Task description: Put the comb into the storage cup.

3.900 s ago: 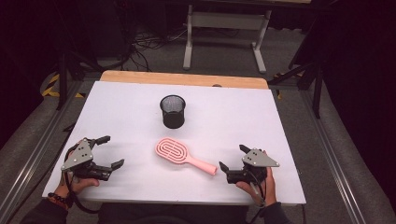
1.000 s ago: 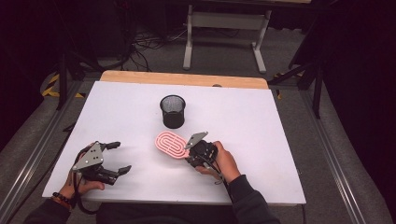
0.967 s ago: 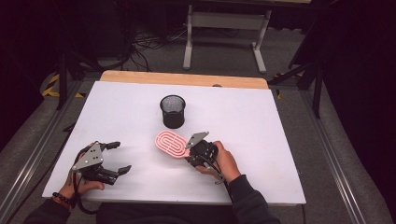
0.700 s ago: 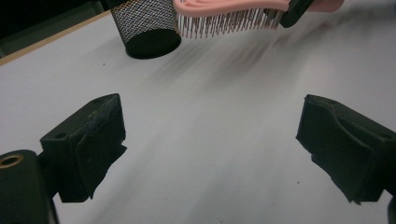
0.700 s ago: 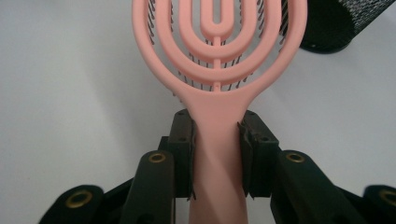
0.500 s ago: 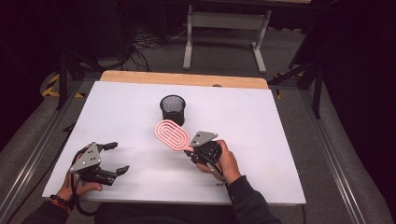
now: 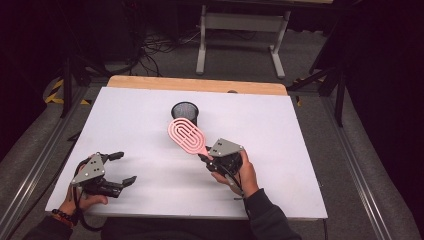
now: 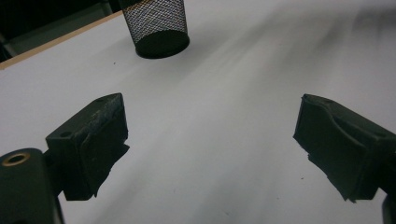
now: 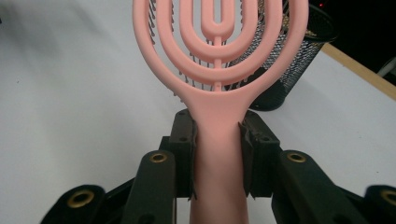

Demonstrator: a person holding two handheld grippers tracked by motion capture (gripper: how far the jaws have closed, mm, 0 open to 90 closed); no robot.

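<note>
A pink hairbrush (image 7: 187, 136) with an open looped head hangs above the white table (image 7: 125, 120), its head close to the black mesh cup (image 7: 185, 111). My right gripper (image 7: 206, 159) is shut on its handle (image 9: 217, 154), which sits squeezed between both pads. In the right gripper view the hairbrush head (image 9: 219, 42) rises in front of the mesh cup (image 9: 299, 60). My left gripper (image 7: 124, 168) rests open near the front left of the table with nothing between its fingers (image 8: 93, 140). The mesh cup (image 8: 156, 23) stands ahead of it.
A wooden strip (image 7: 195, 84) runs along the table's far edge. Grey floor and a metal stand (image 7: 240, 30) lie beyond it. Grey rails flank the table on both sides.
My right gripper has come in from the front right, closed on the hairbrush handle and lifted the brush off the table toward the mesh cup. The left gripper has barely shifted.
</note>
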